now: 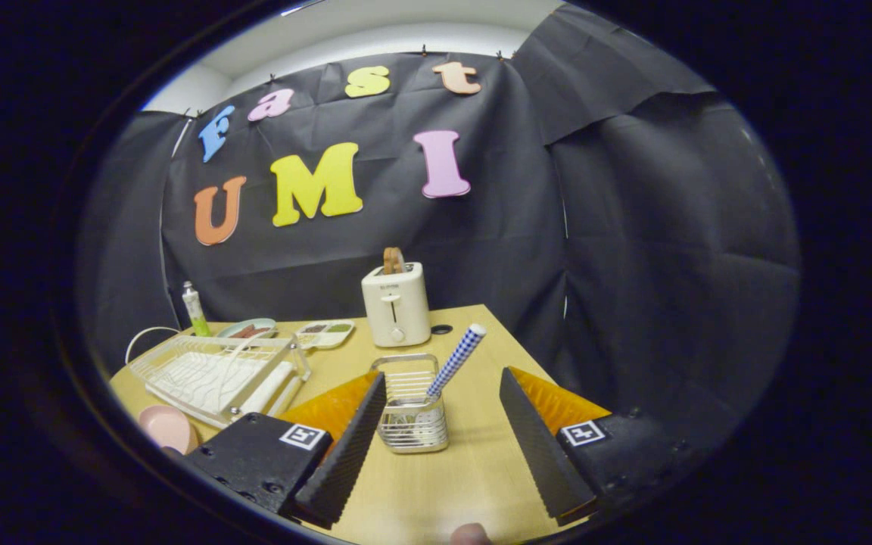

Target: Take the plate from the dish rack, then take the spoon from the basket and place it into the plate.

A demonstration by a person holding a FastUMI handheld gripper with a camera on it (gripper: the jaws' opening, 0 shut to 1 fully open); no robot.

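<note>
Gripper (442, 439) fingers spread wide; wire basket (411, 405) sits between them, spoon (457, 359) handle leaning toward one o'clock.

We see a pale wooden table (474, 469) under everything. The wire basket (411, 412) just ahead of the spread fingers is silvery metal, and the spoon (456, 359) standing in it has a blue-and-white checked handle. To the left, the dish rack (216, 371) is white, and the plate (167, 428) near it is soft pink. Farther back, the toaster (396, 304) is cream with brown bread in its slot. A tube (194, 309) at far left is white and green.
</note>
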